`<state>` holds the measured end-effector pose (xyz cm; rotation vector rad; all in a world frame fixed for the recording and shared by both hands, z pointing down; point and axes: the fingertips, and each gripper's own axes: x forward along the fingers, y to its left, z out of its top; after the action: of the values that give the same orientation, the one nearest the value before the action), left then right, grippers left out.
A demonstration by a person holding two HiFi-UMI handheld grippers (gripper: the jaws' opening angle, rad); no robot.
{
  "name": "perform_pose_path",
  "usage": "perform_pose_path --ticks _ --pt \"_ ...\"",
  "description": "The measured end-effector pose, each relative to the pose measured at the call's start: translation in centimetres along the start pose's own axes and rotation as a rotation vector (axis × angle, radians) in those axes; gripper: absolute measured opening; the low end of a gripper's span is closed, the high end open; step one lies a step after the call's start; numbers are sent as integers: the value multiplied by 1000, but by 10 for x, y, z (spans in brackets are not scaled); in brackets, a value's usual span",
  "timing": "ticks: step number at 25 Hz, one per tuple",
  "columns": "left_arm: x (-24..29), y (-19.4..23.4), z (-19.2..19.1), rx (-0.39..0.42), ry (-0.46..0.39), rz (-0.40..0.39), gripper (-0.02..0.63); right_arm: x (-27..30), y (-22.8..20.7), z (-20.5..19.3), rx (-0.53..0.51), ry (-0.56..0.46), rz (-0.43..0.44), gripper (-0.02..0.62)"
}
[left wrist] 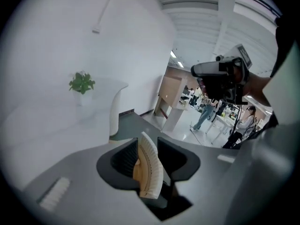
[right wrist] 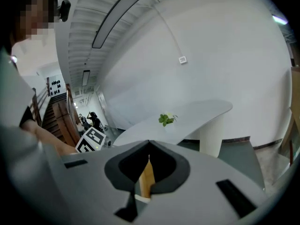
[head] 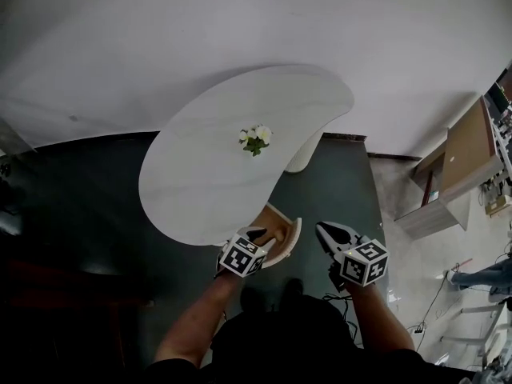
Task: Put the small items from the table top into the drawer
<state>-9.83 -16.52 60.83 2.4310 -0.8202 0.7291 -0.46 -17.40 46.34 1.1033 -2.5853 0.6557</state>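
A white curved table (head: 200,182) carries only a small flower plant (head: 255,138). Under its near edge a drawer (head: 282,226) stands pulled out, wooden inside with a white ribbed front. My left gripper (head: 258,237) is at that front. In the left gripper view the ribbed front (left wrist: 151,168) stands between the two dark pads, which close on it from both sides. My right gripper (head: 322,230) hovers just right of the drawer. In the right gripper view its tips (right wrist: 149,146) meet, and a strip of the drawer's wood (right wrist: 146,177) shows behind them. No small loose item is in sight.
The white table pedestal (head: 308,154) stands behind the drawer on a dark floor (head: 336,190). A white wall runs behind the table. At the far right are a wooden cabinet (head: 460,162) and a person's legs (head: 484,277). More people stand in the room beyond (left wrist: 204,114).
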Motion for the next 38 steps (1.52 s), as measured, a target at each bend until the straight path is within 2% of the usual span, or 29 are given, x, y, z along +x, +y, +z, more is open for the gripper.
perform_pose_path --ticks 8,14,20,24,29,38 --pt "-36 -12 45 -33 -175 166 69 -33 -5 18 -112 -25 60 11" --pt "-49 -48 69 -101 -270 322 44 -91 -20 11 -154 -53 200 11" --pt "-65 -96 96 -136 -366 438 32 -139 -52 8 -139 -87 257 11" --pt "-77 -114 105 -134 -389 508 22 -157 -65 23 -133 -163 266 11" --pt "-96 -124 115 -116 -405 577 11 -175 -68 39 -134 -231 265 11" --pt "-155 -120 149 -103 -472 617 11 -179 -46 90 -204 -299 259 11"
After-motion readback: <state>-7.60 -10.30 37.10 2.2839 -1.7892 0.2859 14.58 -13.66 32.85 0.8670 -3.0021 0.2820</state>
